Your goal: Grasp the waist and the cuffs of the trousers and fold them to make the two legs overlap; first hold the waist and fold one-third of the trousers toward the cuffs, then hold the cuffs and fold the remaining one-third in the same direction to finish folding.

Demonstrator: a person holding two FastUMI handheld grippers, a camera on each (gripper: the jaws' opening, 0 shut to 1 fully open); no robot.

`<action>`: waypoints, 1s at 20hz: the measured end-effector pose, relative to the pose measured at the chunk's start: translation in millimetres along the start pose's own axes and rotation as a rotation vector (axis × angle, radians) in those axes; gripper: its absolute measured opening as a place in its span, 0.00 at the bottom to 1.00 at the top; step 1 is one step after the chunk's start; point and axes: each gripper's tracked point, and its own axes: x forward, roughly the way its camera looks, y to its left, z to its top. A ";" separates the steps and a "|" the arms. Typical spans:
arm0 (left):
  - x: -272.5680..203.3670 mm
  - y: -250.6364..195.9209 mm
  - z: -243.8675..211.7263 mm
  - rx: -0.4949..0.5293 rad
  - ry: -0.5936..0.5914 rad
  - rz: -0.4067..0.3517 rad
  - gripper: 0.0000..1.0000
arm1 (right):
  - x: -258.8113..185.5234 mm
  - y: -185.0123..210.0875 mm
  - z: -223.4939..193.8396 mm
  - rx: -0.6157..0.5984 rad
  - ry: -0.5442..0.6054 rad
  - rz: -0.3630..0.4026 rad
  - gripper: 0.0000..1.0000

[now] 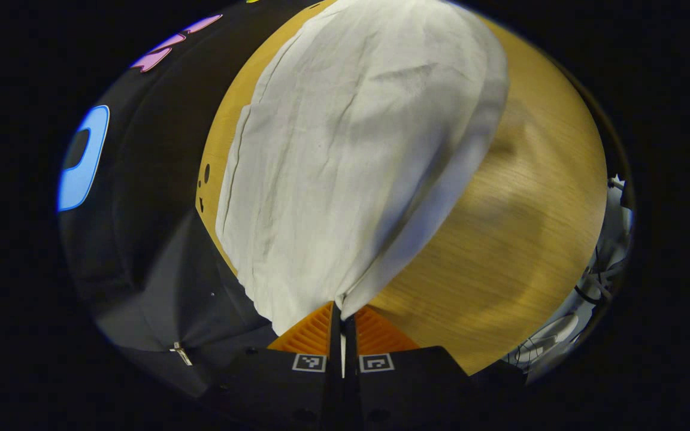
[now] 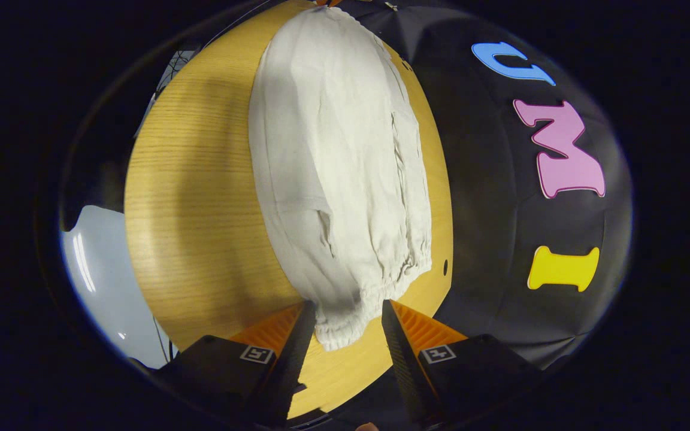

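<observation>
Pale trousers point(image 1: 345, 167) lie lengthwise on a wooden table point(image 1: 518, 239), folded so the legs overlap. In the left gripper view, the left gripper point(image 1: 342, 311) is clenched on a corner of the cloth, its fingers pressed together with fabric pinched between them and rising from the tips. In the right gripper view, the right gripper point(image 2: 343, 317) is spread wide, its fingers either side of the gathered end of the trousers point(image 2: 333, 179), not pressing it.
</observation>
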 end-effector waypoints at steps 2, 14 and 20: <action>0.4 0.3 -0.7 -0.018 0.006 -0.012 0.06 | 11.5 2.6 1.3 0.014 0.008 0.044 0.61; -19.9 -27.0 -15.4 0.019 0.023 -0.165 0.05 | -9.4 0.5 14.5 0.098 -0.028 0.171 0.14; -39.0 -7.7 -7.4 -0.089 -0.033 -0.157 0.06 | -8.7 -31.2 14.8 0.277 -0.019 0.163 0.15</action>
